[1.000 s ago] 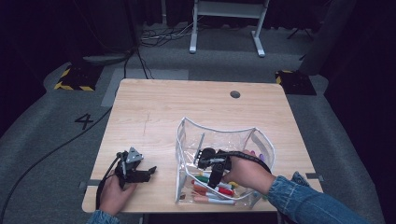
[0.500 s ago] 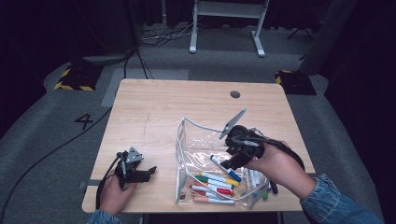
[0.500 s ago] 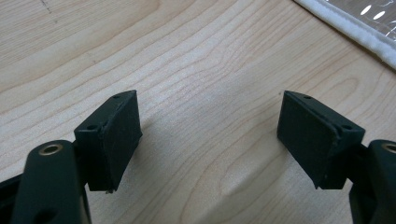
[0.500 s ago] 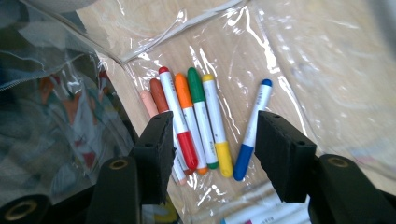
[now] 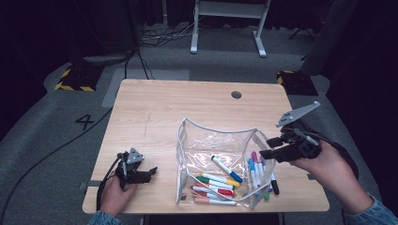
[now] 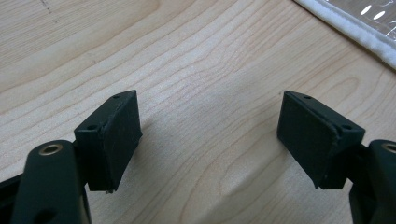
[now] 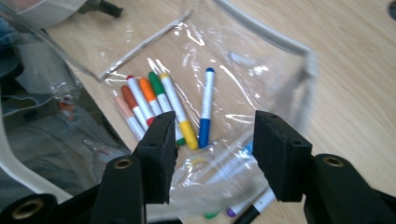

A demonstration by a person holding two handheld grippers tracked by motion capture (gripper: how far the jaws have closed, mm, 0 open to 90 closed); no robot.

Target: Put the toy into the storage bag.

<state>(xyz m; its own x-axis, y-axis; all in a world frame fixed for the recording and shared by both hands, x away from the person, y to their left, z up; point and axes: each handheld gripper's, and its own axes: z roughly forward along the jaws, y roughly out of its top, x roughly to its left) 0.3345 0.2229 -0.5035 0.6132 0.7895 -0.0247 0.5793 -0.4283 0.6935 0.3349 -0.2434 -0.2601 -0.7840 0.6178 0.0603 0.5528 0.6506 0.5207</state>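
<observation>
We are working at a wooden table (image 5: 155,108) with a gripper in each hand. A clear plastic pouch (image 5: 220,140) is standing open on the near right part of the table, and coloured markers (image 5: 213,185) are lying inside it, with a blue-capped marker (image 5: 226,168) resting apart from the row of orange, green, yellow and red ones. More markers are leaning against the pouch's right wall, and a black-tipped one (image 5: 274,183) is lying just outside it.

Our right gripper (image 5: 265,147) is hovering above the table just right of the pouch, near its right wall. Its jaws are standing partly apart and are gripping nothing; in the right gripper view (image 7: 212,151) we are looking between them down onto the pouch and its markers.

Our left gripper (image 5: 151,172) is resting low at the near left of the table, well apart from the pouch. Its jaws are standing wide apart over bare wood, holding nothing (image 6: 208,135).
</observation>
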